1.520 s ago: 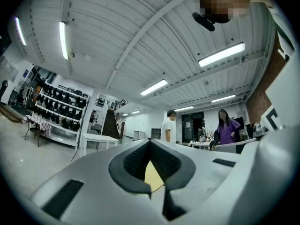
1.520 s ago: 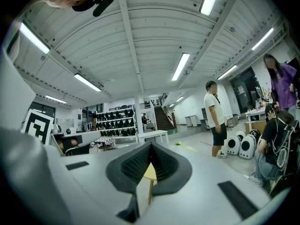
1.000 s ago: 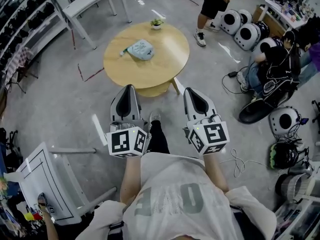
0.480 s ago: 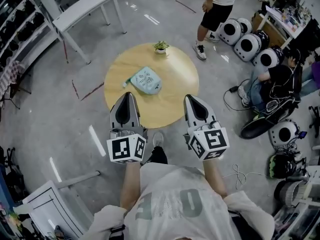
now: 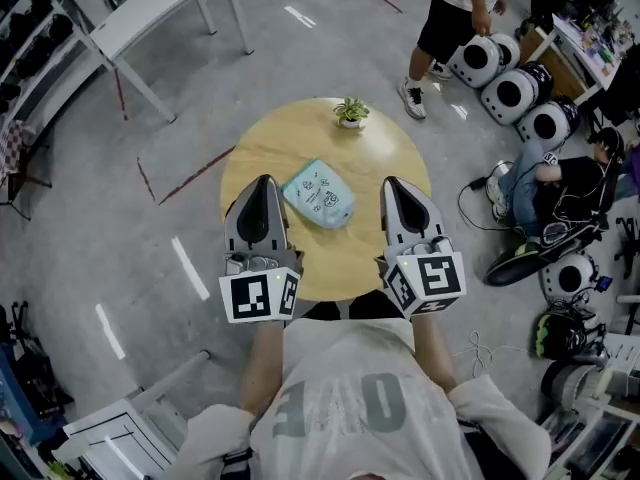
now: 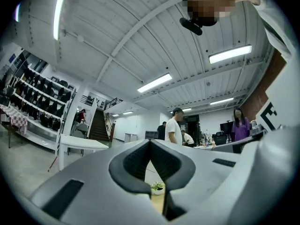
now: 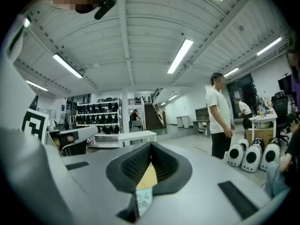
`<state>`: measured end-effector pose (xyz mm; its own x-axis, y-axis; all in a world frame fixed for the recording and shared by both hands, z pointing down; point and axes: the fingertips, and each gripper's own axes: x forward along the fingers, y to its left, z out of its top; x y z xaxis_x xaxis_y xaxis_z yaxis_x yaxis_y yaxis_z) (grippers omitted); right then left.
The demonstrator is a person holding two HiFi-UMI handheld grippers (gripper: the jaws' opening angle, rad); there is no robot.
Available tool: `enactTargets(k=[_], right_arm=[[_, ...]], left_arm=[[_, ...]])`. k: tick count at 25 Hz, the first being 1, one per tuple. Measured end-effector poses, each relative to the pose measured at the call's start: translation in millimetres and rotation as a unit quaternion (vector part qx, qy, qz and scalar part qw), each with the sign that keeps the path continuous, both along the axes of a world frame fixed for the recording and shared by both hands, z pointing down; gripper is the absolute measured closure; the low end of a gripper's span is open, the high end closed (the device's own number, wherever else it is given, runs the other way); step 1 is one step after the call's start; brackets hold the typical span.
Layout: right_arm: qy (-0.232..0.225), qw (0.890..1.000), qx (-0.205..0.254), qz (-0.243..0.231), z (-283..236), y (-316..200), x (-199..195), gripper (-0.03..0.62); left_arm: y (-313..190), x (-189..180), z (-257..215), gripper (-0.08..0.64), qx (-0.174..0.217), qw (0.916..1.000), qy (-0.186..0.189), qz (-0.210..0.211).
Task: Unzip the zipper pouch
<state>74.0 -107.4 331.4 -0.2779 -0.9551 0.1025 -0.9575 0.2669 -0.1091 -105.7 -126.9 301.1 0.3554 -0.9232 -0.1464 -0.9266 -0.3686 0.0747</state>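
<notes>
A light-blue zipper pouch (image 5: 318, 194) with small printed figures lies flat on the round wooden table (image 5: 280, 148), near its middle. My left gripper (image 5: 263, 181) hovers over the table's near left part, shut and empty, just left of the pouch. Just right of the pouch, over the near right part, my right gripper (image 5: 397, 184) is also shut with nothing in it. In the right gripper view the pouch (image 7: 143, 198) shows through the slit below the closed jaws of the right gripper (image 7: 151, 146). In the left gripper view the left gripper (image 6: 150, 142) points level past the table.
A small potted plant (image 5: 350, 113) stands at the table's far edge. A person (image 5: 455, 13) stands beyond it at the right, beside white round pods (image 5: 510, 88). Another person (image 5: 560, 183) sits on the floor at right. A white table (image 5: 150, 13) is at the far left.
The person and both grippers have moved forward to the table. The pouch, earlier well ahead of the grippers, now lies between their tips. Both jaws stayed shut.
</notes>
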Motion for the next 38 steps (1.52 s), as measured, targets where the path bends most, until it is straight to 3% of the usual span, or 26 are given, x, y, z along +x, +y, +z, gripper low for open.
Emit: enactTargets(k=[9, 23, 25, 27, 31, 38], right_arm=[[0.000, 0.999, -0.023, -0.029, 23, -41, -19, 0.565], [-0.016, 0.994, -0.045, -0.097, 38, -66, -32, 0.563], [-0.036, 0.989, -0.065, -0.128, 42, -72, -37, 0.557], [-0.059, 0.982, -0.087, -0.159, 48, -80, -42, 0.440], [-0.082, 0.969, -0.134, -0.193, 66, -101, -46, 0.378], [-0.095, 0.926, -0.263, -0.254, 137, -144, -62, 0.360]], left_arm=[[-33, -8, 24, 0.534, -0.024, 0.9994, 0.000, -0.023], [-56, -12, 28, 0.534, -0.025, 0.9979, 0.006, -0.060], [-59, -11, 28, 0.534, -0.026, 0.9977, 0.006, -0.062], [-60, -10, 29, 0.534, -0.028, 0.9976, 0.005, -0.064], [-64, -11, 35, 0.534, -0.032, 0.9971, 0.004, -0.068], [-69, -15, 50, 0.534, -0.047, 0.9955, 0.007, -0.082]])
